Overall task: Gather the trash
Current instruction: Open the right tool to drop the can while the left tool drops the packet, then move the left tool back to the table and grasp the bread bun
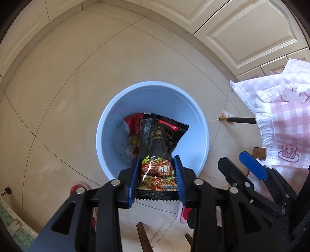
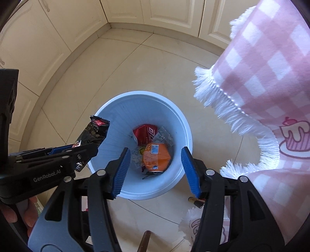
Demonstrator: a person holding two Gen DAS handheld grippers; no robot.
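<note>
A light blue trash bin (image 1: 193,116) (image 2: 174,120) stands on the beige tile floor. My left gripper (image 1: 157,166) is shut on a black snack packet (image 1: 160,139) and holds it over the bin's near rim; the packet (image 2: 93,131) and the gripper (image 2: 77,153) also show at the left of the right wrist view. My right gripper (image 2: 155,159) is open and empty above the bin; it also shows in the left wrist view (image 1: 238,162). In the bin lie a crushed red can (image 2: 144,131) (image 1: 133,124), an orange can (image 2: 157,157) and clear wrappers (image 2: 135,155).
A pink checked tablecloth with a white fringe (image 2: 261,87) (image 1: 281,120) hangs at the right, close to the bin. A black table leg with a brass foot (image 1: 236,120) stands by it. Cream cabinet doors (image 2: 164,11) line the back. Red slippers (image 1: 77,189) are below.
</note>
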